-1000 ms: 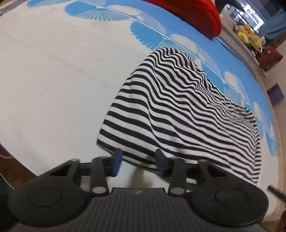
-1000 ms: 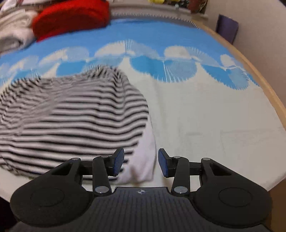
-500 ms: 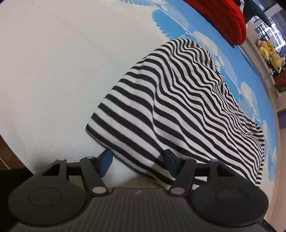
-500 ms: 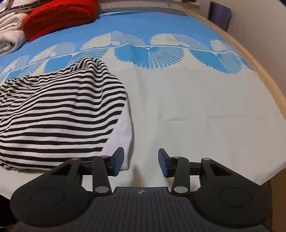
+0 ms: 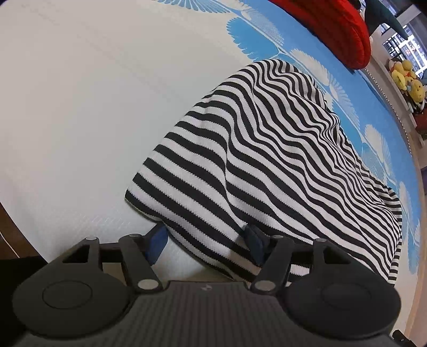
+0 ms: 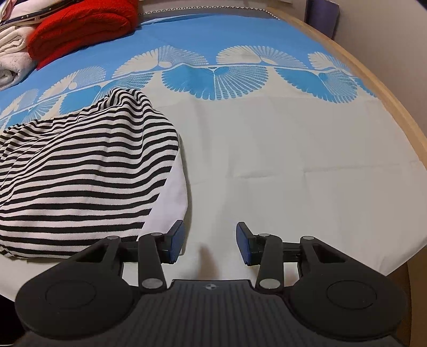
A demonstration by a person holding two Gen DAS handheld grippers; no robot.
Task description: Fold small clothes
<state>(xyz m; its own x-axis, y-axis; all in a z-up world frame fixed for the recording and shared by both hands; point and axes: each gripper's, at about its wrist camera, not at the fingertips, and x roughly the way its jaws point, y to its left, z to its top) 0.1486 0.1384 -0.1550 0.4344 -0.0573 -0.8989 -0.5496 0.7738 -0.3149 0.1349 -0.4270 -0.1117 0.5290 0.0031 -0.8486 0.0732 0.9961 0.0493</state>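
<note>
Looking down your left tool (image 5: 205, 240), you see its blue pads spread wide, with the near hem of the striped garment (image 5: 267, 149) lying between them; the left pad sits at the garment's near corner and the right pad is partly tucked under the cloth. The pads do not press on the fabric, so nothing is pinched.

Your right tool (image 6: 210, 243) also stands spread, with only bare white cloth of the bench cover (image 6: 293, 160) between its pads. Its left pad is just beside the plain white edge of the striped garment (image 6: 80, 170), which lies to the left of that tool in a loose, rumpled heap, humped at the far end.

Beyond the garment, the cover turns blue with white fan shapes. Farther still, a folded red knit (image 6: 80, 24) rests at the far side of the bench, well apart from the striped piece, with a pale folded cloth (image 6: 13, 58) touching its left side in the right wrist view. Yellow soft toys (image 5: 405, 77) sit off the bench in the far background of the left wrist view. The wooden rim of the bench (image 6: 387, 106) curves along the right.
</note>
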